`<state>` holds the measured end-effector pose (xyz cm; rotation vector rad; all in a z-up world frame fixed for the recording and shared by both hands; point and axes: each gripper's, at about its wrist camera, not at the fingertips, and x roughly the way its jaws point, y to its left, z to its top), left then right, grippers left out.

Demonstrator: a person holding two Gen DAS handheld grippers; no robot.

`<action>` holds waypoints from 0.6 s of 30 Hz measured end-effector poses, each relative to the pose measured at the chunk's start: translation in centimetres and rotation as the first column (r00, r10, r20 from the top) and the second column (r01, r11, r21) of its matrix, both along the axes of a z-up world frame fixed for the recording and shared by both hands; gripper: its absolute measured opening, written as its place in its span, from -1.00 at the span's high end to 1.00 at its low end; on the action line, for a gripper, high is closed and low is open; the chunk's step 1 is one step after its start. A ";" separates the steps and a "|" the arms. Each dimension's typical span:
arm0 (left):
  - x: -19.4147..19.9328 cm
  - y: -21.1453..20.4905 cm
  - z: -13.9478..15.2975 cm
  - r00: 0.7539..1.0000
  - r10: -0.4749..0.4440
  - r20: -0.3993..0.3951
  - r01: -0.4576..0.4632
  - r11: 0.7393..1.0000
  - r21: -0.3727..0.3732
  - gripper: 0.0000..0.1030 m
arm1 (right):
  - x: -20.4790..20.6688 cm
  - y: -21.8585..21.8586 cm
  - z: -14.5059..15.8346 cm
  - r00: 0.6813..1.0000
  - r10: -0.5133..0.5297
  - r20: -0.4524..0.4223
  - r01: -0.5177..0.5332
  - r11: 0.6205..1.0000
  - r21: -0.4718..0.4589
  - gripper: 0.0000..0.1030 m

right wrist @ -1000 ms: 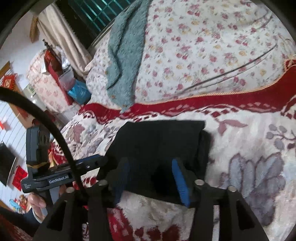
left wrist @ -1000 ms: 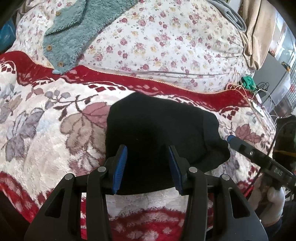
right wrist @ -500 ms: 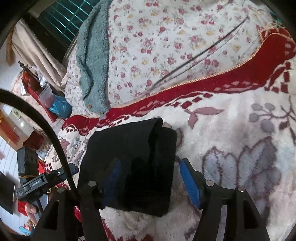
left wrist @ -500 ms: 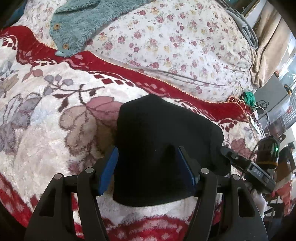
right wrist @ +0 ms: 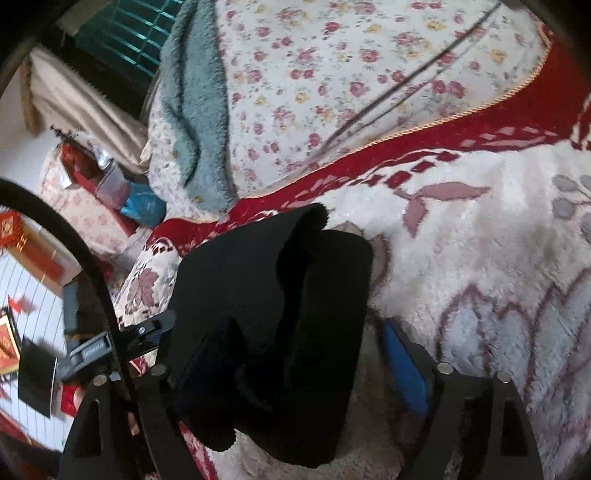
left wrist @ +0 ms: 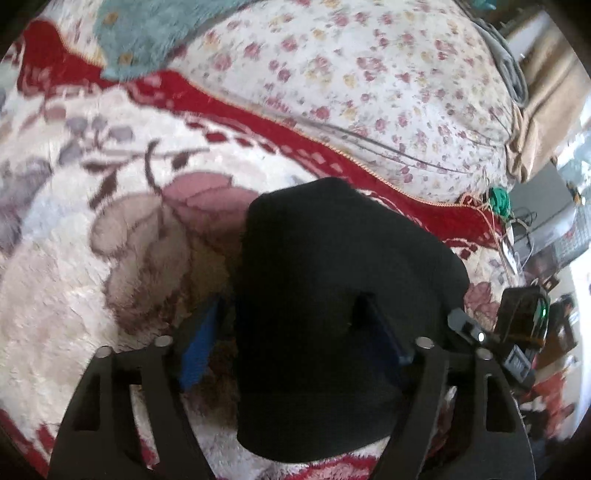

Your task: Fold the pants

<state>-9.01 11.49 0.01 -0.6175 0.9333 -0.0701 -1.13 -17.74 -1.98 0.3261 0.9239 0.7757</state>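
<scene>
The black pants (left wrist: 332, 295) lie folded into a thick bundle on the plush floral blanket (left wrist: 92, 258). My left gripper (left wrist: 295, 332) is open, its blue-padded fingers (left wrist: 201, 343) straddling the bundle's near part; the right finger is partly hidden by cloth. In the right wrist view the pants (right wrist: 280, 314) show stacked layers, the top fold raised. My right gripper (right wrist: 303, 354) is open, its right pad (right wrist: 402, 369) on the blanket beside the bundle and the left finger under or behind the cloth. The right gripper's tip (left wrist: 469, 328) shows at the bundle's right side.
A floral quilt (left wrist: 369, 74) is heaped behind, with a teal fleece garment (left wrist: 147, 33) on it. The left gripper's body (right wrist: 110, 343) and a black cable (right wrist: 92, 266) are at the left. Room clutter lies past the bed edge (left wrist: 535, 240).
Both grippers have opened wider and moved closer over the bundle. The pants bundle has become narrower and thicker, with its top fold lifted in the right wrist view.
</scene>
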 end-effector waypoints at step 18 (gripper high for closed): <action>1.6 -2.3 -0.5 0.992 -0.126 -0.002 0.125 0.986 0.107 -0.53 | 0.2 -0.3 -0.4 0.999 -0.034 -0.004 0.034 0.999 0.043 -0.18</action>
